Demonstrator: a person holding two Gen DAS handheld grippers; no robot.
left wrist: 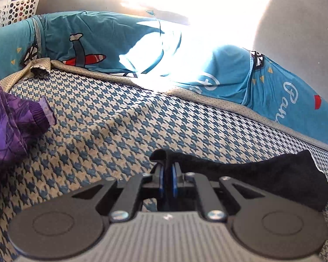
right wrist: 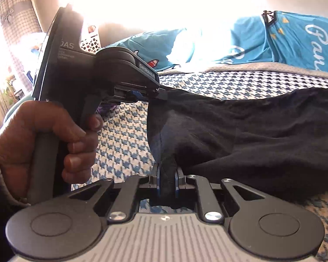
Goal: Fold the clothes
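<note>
Lower centre of both views: grippers pinching cloth
Left gripper: blue pads clamped on a matte edge of the black garment
Right gripper: closed on a bunched fold of the same soft knit
Garment position: draped lower right over the houndstooth bedcover
Left hand: wrapped around the handle, mid-left
Purple garment: crumpled, left edge
Teal pillows: printed, upper frame

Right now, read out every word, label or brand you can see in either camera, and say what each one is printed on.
"GenRobot.AI": label on the left gripper body.
"DAS": partly cut-off lettering on that gripper's upper housing; the smaller lines beneath it are too blurred to read.
"Pau": white script on the teal bedding, running out of the picture, so the word is incomplete.
The black garment, purple garment and white basket show no text.
</note>
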